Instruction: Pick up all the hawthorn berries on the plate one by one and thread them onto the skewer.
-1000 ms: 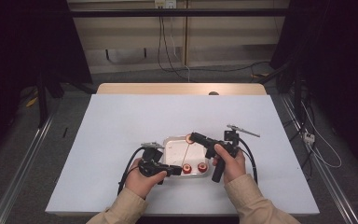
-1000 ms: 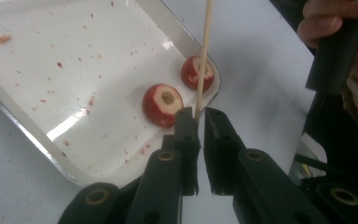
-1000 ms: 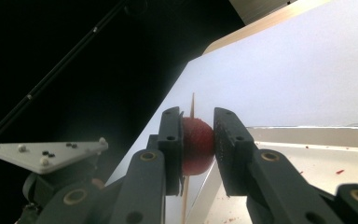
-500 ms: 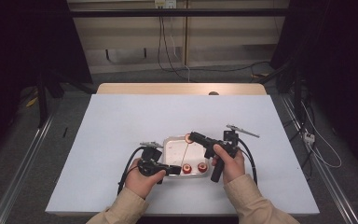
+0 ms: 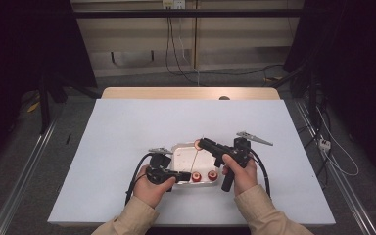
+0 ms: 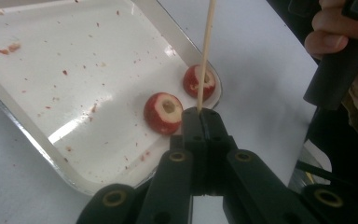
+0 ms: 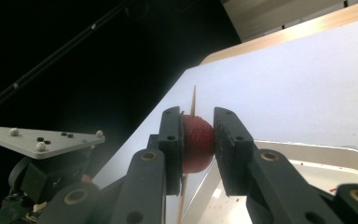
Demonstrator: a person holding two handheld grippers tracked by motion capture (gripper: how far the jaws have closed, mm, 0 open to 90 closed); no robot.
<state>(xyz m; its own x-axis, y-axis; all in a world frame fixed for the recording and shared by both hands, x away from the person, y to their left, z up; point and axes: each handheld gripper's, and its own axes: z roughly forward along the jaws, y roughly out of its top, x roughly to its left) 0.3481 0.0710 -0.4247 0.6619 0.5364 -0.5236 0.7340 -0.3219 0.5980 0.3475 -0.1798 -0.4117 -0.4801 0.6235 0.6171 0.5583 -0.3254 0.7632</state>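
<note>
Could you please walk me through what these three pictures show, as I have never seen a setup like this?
A person sits at a white table, holding a two-jaw tool in each hand. The high view looks down from above; the other two come from cameras riding on each tool, looking along its black jaws. The left gripper is shut on a thin wooden skewer. The right gripper is clamped on a red fruit piece with the skewer running through it. A white tray holds two more cored red fruit pieces, amid red specks.
</note>
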